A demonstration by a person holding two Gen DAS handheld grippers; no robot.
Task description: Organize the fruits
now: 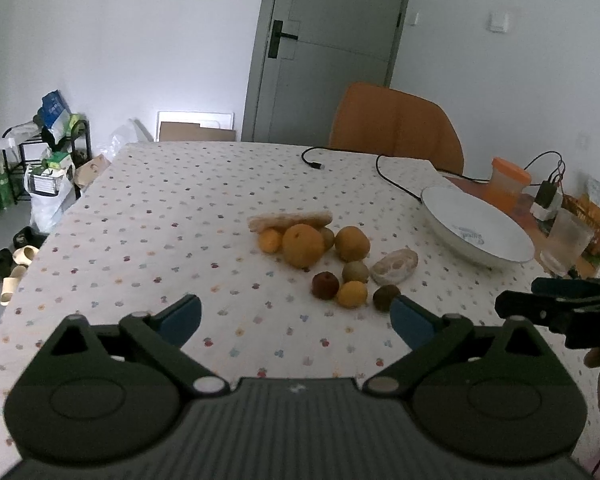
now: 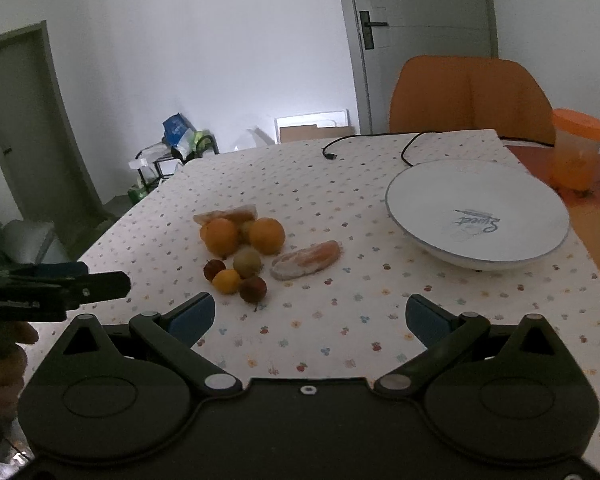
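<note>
With both grippers' jaws spread empty, the round, firm, roll-prone fruits [image 2: 240, 256] at frame centre are best pinched across their middles.

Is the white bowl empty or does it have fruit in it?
Empty: the white bowl shows only its bare printed inside; the fruits lie on the tablecloth.

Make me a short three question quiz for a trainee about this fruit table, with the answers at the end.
1. True or false: the white bowl already holds fruit.
2. Which gripper, left gripper or right gripper, has the bowl closer to the centre of its own view?
3. Multiple choice: the black cable lies A) in the bowl, B) on the tablecloth behind the bowl, C) across the fruit pile.

Key: 1 false, the bowl is empty. 2 right gripper. 3 B.
</note>
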